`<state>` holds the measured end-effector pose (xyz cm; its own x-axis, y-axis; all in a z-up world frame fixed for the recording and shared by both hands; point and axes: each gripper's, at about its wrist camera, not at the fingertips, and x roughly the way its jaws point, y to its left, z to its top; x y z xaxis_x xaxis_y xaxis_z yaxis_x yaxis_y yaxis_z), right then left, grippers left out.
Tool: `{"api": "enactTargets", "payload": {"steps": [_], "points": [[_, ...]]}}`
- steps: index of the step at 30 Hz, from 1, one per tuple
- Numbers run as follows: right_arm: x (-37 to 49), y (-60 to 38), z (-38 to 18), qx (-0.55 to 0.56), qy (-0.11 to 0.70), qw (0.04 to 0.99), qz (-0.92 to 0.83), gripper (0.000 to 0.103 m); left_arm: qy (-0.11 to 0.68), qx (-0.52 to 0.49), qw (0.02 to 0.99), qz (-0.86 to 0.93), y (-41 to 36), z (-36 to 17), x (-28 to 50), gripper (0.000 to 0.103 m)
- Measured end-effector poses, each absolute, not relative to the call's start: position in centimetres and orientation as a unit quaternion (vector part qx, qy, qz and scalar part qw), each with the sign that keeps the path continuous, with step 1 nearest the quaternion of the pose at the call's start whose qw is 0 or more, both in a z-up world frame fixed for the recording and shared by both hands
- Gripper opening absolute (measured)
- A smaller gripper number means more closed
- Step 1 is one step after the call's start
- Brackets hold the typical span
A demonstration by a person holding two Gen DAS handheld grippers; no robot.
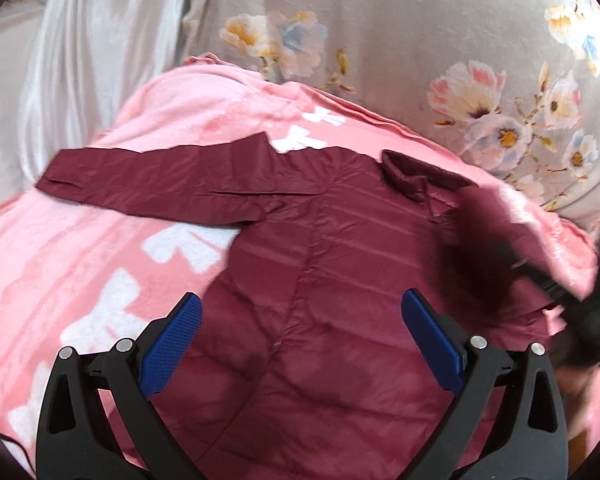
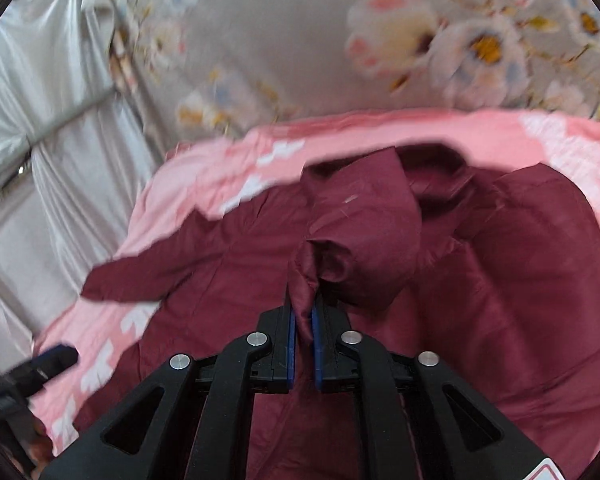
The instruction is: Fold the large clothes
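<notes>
A maroon quilted jacket [image 1: 300, 264] lies flat on a pink blanket [image 1: 80, 240], its left sleeve [image 1: 148, 180] stretched out to the left and its collar [image 1: 412, 172] at the far side. My left gripper [image 1: 300, 320] is open and empty, hovering above the jacket's body. My right gripper [image 2: 304, 312] is shut on the jacket's right sleeve [image 2: 360, 232] and holds it lifted over the jacket's body [image 2: 500, 320]. In the left wrist view the lifted sleeve is a dark blur [image 1: 484, 248] at the right.
The pink blanket [image 2: 380, 132] has white patterns and covers the work surface. Behind it is a grey floral sheet [image 1: 420, 40]. A silvery white curtain [image 1: 60, 60] hangs at the left. The left gripper's finger [image 2: 56, 356] shows at the lower left of the right wrist view.
</notes>
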<state>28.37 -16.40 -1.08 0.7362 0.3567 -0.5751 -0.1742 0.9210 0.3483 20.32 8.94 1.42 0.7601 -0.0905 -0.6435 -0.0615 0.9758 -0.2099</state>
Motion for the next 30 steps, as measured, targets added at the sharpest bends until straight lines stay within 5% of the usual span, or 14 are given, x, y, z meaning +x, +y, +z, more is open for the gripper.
{"api": "enactTargets", "payload": {"steps": [4,7,16,30], "points": [[28.1,-14.8,-2.9,0.137,0.355,0.913,0.150,0.045,0.359,-0.142,0.920,-0.061,7.9,1.2,22.1,0.098],[26.0,-15.8,-2.1,0.154,0.338,0.916,0.152,0.058,0.382,-0.166,0.904,-0.099,6.4,0.3,23.8,0.098],[20.1,-27.7,-3.3,0.242,0.322,0.915,0.020,0.061,0.475,-0.249,0.839,-0.090,4.1,-5.8,29.4,0.097],[23.1,-34.7,-6.7,0.345,0.308,0.886,-0.036,0.059,0.455,-0.336,0.824,-0.031,8.4,-7.0,26.6,0.097]]}}
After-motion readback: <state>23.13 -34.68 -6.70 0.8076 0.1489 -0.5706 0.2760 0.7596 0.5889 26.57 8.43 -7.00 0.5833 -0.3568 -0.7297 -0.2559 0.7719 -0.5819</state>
